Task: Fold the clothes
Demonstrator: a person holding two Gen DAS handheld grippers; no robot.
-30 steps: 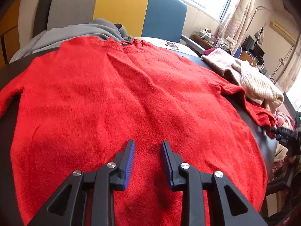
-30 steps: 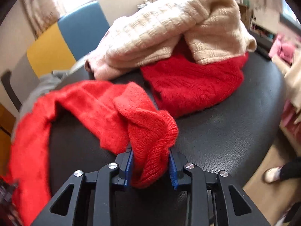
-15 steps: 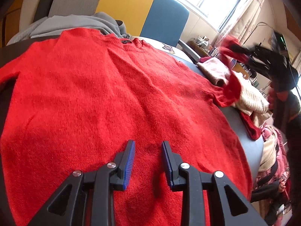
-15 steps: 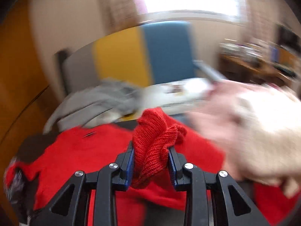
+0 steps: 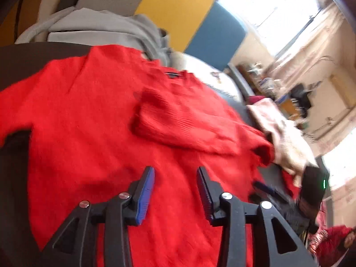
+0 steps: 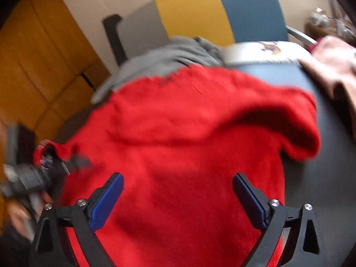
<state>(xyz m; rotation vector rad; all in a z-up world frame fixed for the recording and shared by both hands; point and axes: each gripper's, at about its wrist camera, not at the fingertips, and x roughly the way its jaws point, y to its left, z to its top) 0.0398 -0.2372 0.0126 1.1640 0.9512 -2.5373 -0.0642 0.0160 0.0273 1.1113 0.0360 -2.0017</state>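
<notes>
A red sweater (image 5: 93, 120) lies front-up over the dark table (image 5: 13, 178), neckline at the far side. Its right sleeve (image 5: 178, 120) is folded back across the chest, with the cuff near the middle. My left gripper (image 5: 174, 173) hovers over the lower body of the sweater. Its jaws are opening, with nothing between the blue pads. In the right wrist view, my right gripper (image 6: 178, 178) stands wide above the sweater (image 6: 178, 133). Its jaws are still opening and hold nothing. The fold at the shoulder (image 6: 300, 133) bulges at the right.
A grey garment (image 5: 100, 26) is heaped behind the neckline, in front of a grey, yellow and blue chair back (image 5: 178, 11). A cream knit (image 5: 280, 129) lies at the table's right edge. A white printed item (image 6: 267, 49) sits at the far side.
My right gripper carried the sleeve cuff from the right edge over the sweater's body, then let go and opened wide. The sleeve now lies across the chest. My left gripper shifted, rolled and opened wider.
</notes>
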